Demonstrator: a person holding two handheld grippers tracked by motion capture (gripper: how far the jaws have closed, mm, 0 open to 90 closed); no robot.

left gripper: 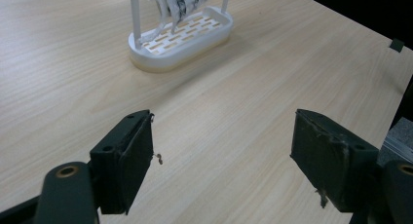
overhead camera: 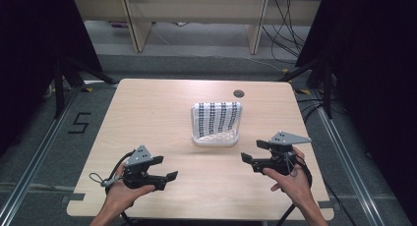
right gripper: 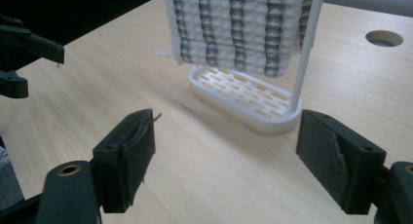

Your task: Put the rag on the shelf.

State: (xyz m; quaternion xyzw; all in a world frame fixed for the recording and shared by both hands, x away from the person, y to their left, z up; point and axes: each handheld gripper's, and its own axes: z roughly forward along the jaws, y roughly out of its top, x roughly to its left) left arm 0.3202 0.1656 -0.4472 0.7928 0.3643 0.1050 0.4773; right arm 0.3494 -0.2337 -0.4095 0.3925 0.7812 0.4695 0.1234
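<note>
One sign can be read: a black numeral "5" (overhead camera: 78,123) marked on the grey floor (overhead camera: 59,152) to the left of the wooden table (overhead camera: 147,103), seen in the high view, near the table's left edge and beside a metal floor rail (overhead camera: 29,167). No label, brand or writing can be read on the table or on anything standing on it

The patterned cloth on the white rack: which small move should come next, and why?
Probably bring the right gripper forward toward the cloth. Both grippers are open, holding nothing, short of the rack; the left gripper sits farther away. The cloth hangs over the rack, its lower edge facing the right gripper's open jaws.
</note>
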